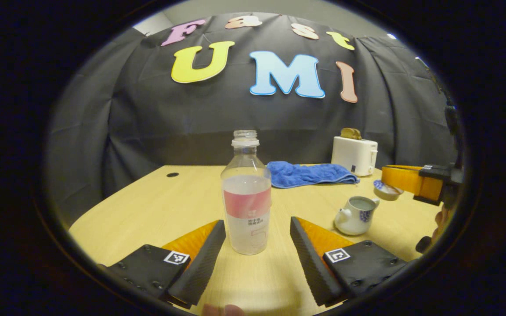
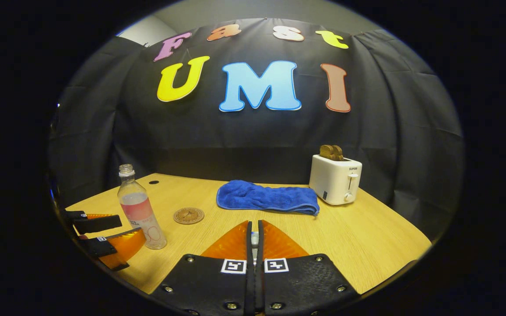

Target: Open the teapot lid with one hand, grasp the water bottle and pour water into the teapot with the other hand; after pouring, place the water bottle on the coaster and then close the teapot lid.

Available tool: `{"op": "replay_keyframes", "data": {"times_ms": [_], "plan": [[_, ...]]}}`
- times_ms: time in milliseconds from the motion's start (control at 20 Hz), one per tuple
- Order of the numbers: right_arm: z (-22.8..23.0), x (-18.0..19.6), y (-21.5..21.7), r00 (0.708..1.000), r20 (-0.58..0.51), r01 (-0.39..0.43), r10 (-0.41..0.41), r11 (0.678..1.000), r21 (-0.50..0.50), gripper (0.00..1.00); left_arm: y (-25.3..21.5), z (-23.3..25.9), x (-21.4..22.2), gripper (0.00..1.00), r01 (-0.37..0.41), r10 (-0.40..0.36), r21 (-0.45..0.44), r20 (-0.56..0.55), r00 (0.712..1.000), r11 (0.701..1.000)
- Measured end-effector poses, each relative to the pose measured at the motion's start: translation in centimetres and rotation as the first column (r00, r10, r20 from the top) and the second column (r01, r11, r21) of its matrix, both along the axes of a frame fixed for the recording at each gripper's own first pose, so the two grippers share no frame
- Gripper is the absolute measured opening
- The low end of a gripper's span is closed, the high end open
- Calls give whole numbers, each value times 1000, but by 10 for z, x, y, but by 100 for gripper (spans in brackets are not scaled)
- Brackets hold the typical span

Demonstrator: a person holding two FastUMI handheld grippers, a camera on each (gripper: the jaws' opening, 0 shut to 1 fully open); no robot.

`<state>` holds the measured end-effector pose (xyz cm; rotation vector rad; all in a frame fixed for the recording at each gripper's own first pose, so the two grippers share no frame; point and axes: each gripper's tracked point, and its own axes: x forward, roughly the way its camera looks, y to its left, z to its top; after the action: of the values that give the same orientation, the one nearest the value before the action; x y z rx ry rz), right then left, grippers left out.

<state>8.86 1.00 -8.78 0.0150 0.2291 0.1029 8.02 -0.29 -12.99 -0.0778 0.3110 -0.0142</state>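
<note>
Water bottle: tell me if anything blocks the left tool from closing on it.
Nothing visible does. In the left gripper view the water bottle stands upright on the bare table, in the open gap ahead of the left tool, whose fingers are spread on either side. The teapot sits off to one side.

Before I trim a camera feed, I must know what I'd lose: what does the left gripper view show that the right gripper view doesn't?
The left gripper view adds the open white-and-blue ceramic teapot and the white-and-blue teapot lid, held clear of it. The right gripper view adds the round brown coaster. Both share the clear plastic water bottle, the folded blue towel, the white toaster and the pale wooden table.
</note>
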Motion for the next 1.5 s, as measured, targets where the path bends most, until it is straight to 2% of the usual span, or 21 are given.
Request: {"op": "replay_keyframes", "data": {"times_ms": [150,400,650,750,800,1050,1200,1350,1500], "plan": [[10,-6,-6,1000,13,2,-2,1000,-2,1,6,-12,12,100,-24,24,32,-13,1000,999],[12,-13,-19,1000,22,12,-11,999,-35,1,7,-19,30,100,-20,22,53,-20,1000,998],[13,-17,-27,1000,18,15,-15,1000,-23,1,10,-25,38,100,-14,19,104,-48,999,994],[13,-19,-27,1000,19,7,-7,1000,-15,1,7,-24,39,97,-6,12,110,-55,998,994],[13,-20,-28,1000,20,8,-7,1000,-16,1,7,-25,40,92,-3,11,120,-64,998,993],[10,-23,-30,1000,13,-8,8,1000,-2,1,1,-23,42,89,28,-15,168,-84,996,985],[8,-25,-34,1000,12,-11,11,1000,18,1,15,-23,38,87,2,36,259,-140,989,966],[4,-29,-37,1000,4,-20,20,999,29,1,19,-19,31,87,15,42,310,-176,983,951],[3,-31,-41,1000,7,-28,27,999,44,1,24,-5,28,87,26,45,406,-164,985,913]]}}
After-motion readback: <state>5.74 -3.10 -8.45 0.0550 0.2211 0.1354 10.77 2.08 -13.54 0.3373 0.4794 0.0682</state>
